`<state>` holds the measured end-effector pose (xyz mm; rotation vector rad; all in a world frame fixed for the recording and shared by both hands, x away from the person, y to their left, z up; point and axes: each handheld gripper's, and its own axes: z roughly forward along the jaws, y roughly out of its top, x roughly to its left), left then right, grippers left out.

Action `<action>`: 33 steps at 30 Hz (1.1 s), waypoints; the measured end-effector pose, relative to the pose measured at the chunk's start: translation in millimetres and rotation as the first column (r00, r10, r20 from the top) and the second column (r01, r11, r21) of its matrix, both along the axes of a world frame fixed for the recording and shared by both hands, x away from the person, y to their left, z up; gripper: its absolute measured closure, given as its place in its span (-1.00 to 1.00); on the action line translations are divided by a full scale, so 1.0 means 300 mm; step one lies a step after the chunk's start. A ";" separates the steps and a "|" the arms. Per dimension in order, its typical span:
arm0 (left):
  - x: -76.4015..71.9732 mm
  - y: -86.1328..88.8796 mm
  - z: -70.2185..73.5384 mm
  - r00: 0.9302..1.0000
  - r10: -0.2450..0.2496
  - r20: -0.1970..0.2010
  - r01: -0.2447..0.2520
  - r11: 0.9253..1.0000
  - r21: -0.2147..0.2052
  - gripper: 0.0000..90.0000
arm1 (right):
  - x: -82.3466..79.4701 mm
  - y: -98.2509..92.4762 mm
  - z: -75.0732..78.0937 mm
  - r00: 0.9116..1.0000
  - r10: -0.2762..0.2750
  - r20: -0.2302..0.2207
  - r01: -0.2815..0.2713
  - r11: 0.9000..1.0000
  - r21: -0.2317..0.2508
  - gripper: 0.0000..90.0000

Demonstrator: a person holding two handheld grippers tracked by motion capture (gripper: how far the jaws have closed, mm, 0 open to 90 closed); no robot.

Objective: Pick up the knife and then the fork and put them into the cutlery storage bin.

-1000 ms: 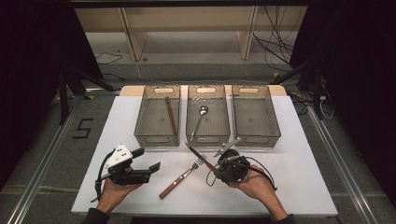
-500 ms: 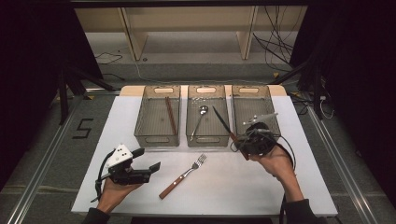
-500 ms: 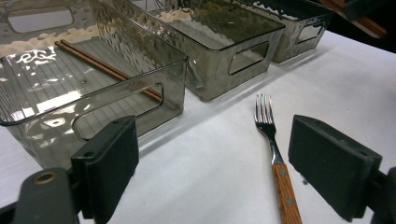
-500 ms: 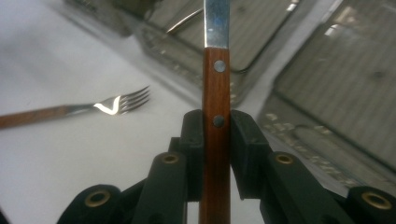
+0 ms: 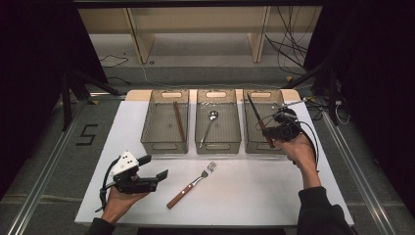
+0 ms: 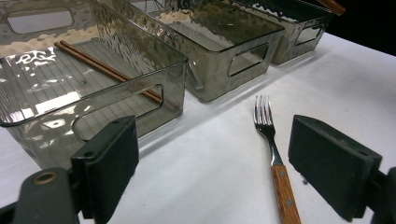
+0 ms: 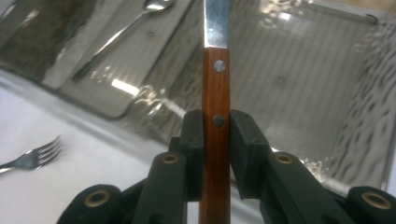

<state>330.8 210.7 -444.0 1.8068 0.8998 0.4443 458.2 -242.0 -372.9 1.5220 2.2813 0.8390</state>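
Observation:
My right gripper [image 5: 272, 132] [image 7: 217, 140] is shut on the wooden handle of a table knife [image 5: 259, 120] [image 7: 216, 84]; the blade points away over the right bin [image 5: 254, 142] [image 7: 327, 79]. A fork [image 5: 192, 184] [image 6: 274, 154] with a wooden handle lies on the white mat in front of the bins. My left gripper [image 5: 156, 169] [image 6: 224, 172] stands open at the near left, its jaws pointing at the fork and apart from it. A pair of brown chopsticks [image 5: 179, 120] [image 6: 100, 67] lies in the left bin [image 5: 156, 144]. A spoon [image 5: 209, 125] [image 7: 121, 32] lies in the middle bin [image 5: 218, 146].
Three smoky clear bins stand side by side at the far half of the white mat [image 5: 254, 191]. Cables [image 5: 293, 54] trail on the floor beyond the table. Metal rails [image 5: 44, 166] run along both sides.
My right gripper has carried the knife from the near middle of the mat, up and to the right, until it hangs over the right bin. The left gripper and the fork have stayed put.

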 end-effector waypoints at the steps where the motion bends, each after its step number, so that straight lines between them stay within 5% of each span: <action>1: 0.000 0.000 0.001 1.000 0.000 0.001 0.000 1.000 0.000 -0.65 | 0.011 -0.004 -0.001 1.000 -0.009 -0.004 0.009 1.000 -0.001 0.71; 11: -0.001 0.002 0.001 1.000 0.007 0.001 -0.007 1.000 -0.012 -0.65 | 0.096 -0.032 -0.017 0.996 -0.083 -0.025 0.083 0.997 -0.005 0.71; 33: -0.003 0.000 0.003 1.000 0.004 0.008 -0.004 1.000 -0.011 -0.65 | 0.164 -0.002 -0.060 0.990 -0.130 -0.056 0.130 0.992 -0.011 0.70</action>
